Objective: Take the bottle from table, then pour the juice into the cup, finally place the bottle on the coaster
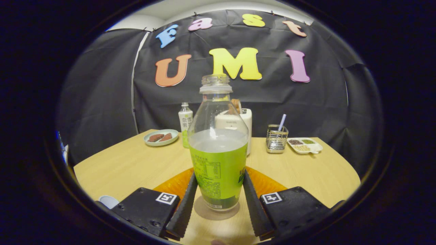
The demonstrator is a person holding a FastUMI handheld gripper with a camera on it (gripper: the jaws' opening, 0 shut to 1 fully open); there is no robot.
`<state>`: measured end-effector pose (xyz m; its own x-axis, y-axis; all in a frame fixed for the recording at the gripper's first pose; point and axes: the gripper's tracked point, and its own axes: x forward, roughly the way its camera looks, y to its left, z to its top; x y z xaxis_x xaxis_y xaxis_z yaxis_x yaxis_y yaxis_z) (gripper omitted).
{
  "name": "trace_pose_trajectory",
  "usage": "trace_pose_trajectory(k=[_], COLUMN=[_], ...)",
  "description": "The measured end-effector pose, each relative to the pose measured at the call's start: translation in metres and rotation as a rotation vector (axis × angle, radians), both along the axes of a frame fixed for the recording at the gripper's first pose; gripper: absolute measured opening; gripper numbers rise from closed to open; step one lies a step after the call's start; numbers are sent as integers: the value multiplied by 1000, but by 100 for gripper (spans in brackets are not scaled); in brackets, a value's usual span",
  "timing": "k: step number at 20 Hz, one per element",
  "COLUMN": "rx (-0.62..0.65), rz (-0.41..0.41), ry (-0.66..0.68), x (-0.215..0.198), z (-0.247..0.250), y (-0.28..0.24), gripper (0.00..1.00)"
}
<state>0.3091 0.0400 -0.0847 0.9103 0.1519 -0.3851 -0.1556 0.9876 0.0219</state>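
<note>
1 open, capless bottle (pixel 218 149) stands upright on the wooden table (pixel 129 166), between the 2 fingers of the gripper (pixel 218 200). It is clear, with a green label around its lower half and pale liquid up to about the middle of its body. Its base rests on a round coaster (pixel 218 212) that shows as a pale disc just under and around it. Behind the base, an orange mat (pixel 269 182) spreads out to both sides of the fingers.

The gripper points level and forward across the table, its 2 fingers angled inward toward the bottle. Each finger lies along a side of the label, close against it, but whether both actually press on the bottle cannot be told; the jaws are neither wide apart nor fully closed.

Beyond the bottle, farther back on the table, are these things: 1 smaller bottle (pixel 185 124) with a pale label, upright; 1 white container (pixel 243 127) partly hidden behind the near bottle; 1 round plate (pixel 161 137) holding 2 brown pieces; 1 wire holder (pixel 276 137) with 1 striped straw (pixel 282 122) leaning in it; and 1 white divided dish (pixel 304 145) with 3 small heaps in its compartments. A pale rounded object (pixel 108 200) sits at the near table edge beside the left finger; what it is cannot be told.
</note>
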Motion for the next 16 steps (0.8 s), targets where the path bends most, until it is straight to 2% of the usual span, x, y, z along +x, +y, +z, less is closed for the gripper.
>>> trace_pose_trajectory(k=[16], rx=[-39], rz=[7], ry=[0], x=[4], z=[-30], y=[12], gripper=[80])
